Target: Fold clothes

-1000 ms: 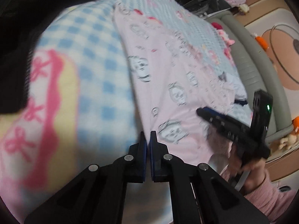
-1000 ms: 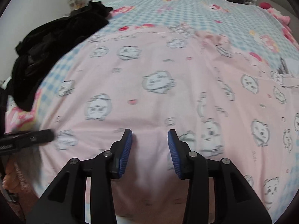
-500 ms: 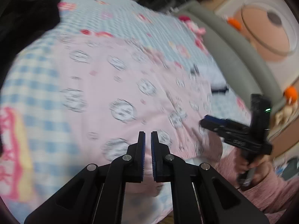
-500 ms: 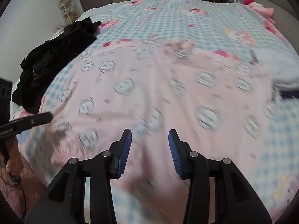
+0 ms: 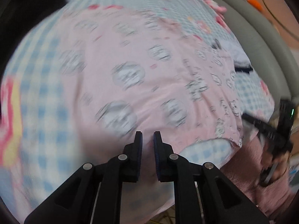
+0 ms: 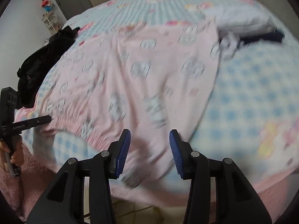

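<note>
Pajamas (image 6: 149,78) lie spread ahead of both tools' open tips.

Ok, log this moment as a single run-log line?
left gripper: slightly open, empty | right gripper: open, empty | pink garment: spread on bed, unfolded | black clothing: bed's left edge

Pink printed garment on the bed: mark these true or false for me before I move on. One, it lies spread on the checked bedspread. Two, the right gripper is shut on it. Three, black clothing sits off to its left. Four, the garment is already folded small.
1. True: the pink printed garment lies spread over the checked bedspread.
2. False: the right gripper is open, with nothing between its fingers.
3. True: black clothing lies left of it in the right wrist view.
4. False: it is still spread wide.
</note>
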{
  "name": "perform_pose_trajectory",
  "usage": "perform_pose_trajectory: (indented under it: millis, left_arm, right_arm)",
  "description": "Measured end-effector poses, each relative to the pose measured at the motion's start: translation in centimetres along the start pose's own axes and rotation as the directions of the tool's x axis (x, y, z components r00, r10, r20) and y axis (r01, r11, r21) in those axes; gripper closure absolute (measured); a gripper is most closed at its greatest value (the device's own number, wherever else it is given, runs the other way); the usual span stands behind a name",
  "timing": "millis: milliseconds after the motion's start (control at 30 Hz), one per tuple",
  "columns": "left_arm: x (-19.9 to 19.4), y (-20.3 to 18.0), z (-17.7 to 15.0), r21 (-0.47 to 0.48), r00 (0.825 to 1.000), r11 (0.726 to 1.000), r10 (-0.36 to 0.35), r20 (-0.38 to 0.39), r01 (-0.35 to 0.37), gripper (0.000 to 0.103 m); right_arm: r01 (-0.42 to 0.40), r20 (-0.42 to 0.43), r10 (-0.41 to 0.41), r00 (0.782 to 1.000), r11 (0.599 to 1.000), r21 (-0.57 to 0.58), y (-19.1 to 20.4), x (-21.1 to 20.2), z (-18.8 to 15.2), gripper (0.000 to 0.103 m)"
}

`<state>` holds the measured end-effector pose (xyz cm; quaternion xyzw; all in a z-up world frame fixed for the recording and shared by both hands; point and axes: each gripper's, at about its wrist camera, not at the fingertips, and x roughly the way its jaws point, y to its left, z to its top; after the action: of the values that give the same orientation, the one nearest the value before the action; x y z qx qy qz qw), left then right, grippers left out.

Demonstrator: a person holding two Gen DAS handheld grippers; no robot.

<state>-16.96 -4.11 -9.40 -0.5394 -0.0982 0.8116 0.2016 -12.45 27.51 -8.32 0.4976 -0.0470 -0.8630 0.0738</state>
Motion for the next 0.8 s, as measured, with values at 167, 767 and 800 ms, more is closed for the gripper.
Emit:
perform_pose_trajectory:
  millis: [167,767,800]
  left_arm:
    - [1.4,-5.4,8.3,0.130,1.000,0.991,0.004,0.014,-0.006,0.062]
    - [20.0,-7.2,29.3,0.103,0.991,0.994,0.050,-0.127,-0.037,0.077]
    - [19.6,-7.7,29.6,0.128,0.993,0.991,0.046,-0.111,-0.032,0.083]
  right_arm:
    - [0.111,0.069,-0.112,0.991,0.994,0.015,-4.0,0.9,7.5,0.056]
    - [-0.088,0.011,0.087,0.996,0.966,0.244,-12.8,10.0,15.0,0.056]
    - [-0.111,0.014,0.111,0.994,0.962,0.251,-12.8,10.2,15.2,0.069]
